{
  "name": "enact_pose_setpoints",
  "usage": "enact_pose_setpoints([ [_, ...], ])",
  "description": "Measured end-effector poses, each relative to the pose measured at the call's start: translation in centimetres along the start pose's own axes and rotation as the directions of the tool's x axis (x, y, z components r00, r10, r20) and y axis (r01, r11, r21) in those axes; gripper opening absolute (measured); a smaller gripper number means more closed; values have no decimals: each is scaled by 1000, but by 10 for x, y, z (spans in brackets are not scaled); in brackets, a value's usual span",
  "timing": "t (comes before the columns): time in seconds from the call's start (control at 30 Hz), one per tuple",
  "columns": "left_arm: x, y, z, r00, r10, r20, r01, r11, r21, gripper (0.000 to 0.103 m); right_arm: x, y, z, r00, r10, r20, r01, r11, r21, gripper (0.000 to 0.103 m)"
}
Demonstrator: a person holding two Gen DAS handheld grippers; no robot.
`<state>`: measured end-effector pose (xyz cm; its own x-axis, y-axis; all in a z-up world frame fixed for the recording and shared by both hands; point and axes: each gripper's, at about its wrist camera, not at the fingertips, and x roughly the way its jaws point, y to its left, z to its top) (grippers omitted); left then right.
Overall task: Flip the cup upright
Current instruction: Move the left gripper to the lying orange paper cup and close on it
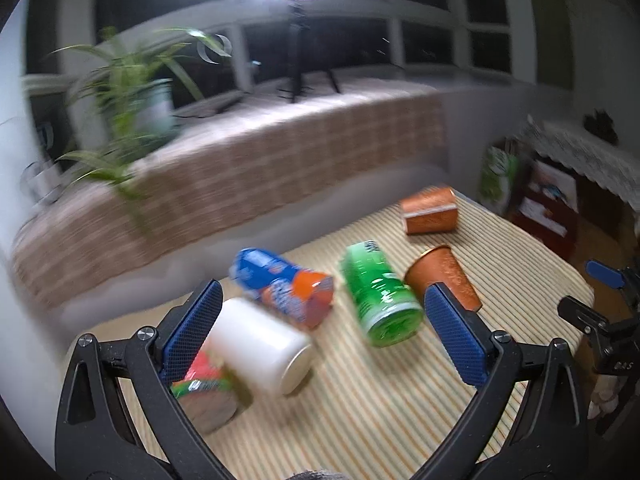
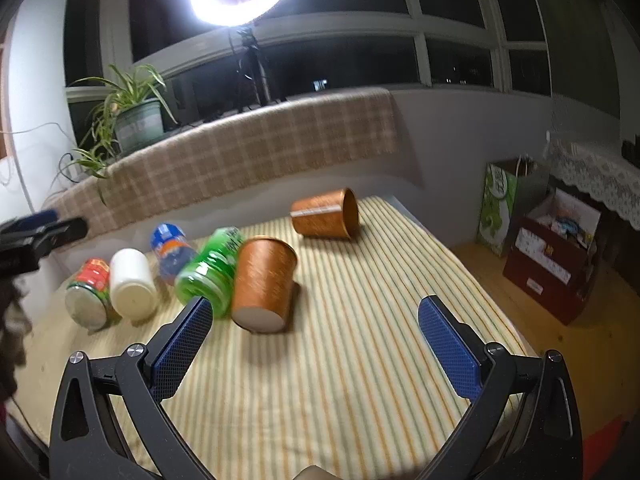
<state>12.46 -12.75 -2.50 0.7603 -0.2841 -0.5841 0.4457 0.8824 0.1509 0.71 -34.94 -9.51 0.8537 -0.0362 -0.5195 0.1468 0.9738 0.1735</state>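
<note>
Striped cloth (image 1: 360, 400) covers the table in the left wrist view; a tapered copper-brown cup (image 1: 444, 278) lies on its side right of the glossy green can (image 1: 380, 292), a smooth white jar (image 1: 260, 344) near left. The left gripper (image 1: 320, 332) gapes wide, holding nothing.

From the right wrist view, that cup (image 2: 264, 284) lies base-near, touching the can (image 2: 212, 272); a second brown cup (image 2: 326, 214) lies farther. The right gripper (image 2: 316, 344) stands wide open, empty.

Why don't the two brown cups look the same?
The near cup is taller and narrower; the far cup is shorter and wider. The near cup shows its flat bottom to the right camera; the far cup shows its open mouth. The far cup has a pale band; the near cup doesn't. Both lie tipped over.
</note>
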Motion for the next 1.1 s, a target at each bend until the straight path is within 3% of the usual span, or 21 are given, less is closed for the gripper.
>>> enact_pose_setpoints([
  [0.13, 35, -32, 22, 997, -52, -51, 58, 989, 135, 101, 2, -19, -7, 1000, 4, -25, -4, 1000, 23, 103],
  [0.33, 81, -80, 49, 986, -104, -132, 140, 942, 306, 100, 5, -43, -18, 998, 1, -63, 2, 999, 49, 103],
  [0.47, 116, -105, 72, 962, -165, -218, 235, 907, 350, 98, 10, -56, -24, 996, 9, -92, -2, 997, 79, 103],
  [0.6, 150, -127, 89, 956, -139, -260, 246, 862, 444, 98, 15, -69, -28, 994, 11, -113, 0, 995, 100, 103],
  [0.8, 194, -149, 97, 931, -104, -350, 291, 793, 536, 97, 22, -90, -28, 991, 9, -130, 8, 991, 135, 103],
  [0.87, 206, -158, 97, 925, -83, -371, 301, 757, 579, 95, 23, -95, -27, 991, 12, -133, 8, 989, 146, 103],
  [1.1, 242, -171, 98, 900, -48, -433, 344, 686, 641, 93, 32, -101, -23, 990, 20, -142, 2, 988, 153, 103],
])
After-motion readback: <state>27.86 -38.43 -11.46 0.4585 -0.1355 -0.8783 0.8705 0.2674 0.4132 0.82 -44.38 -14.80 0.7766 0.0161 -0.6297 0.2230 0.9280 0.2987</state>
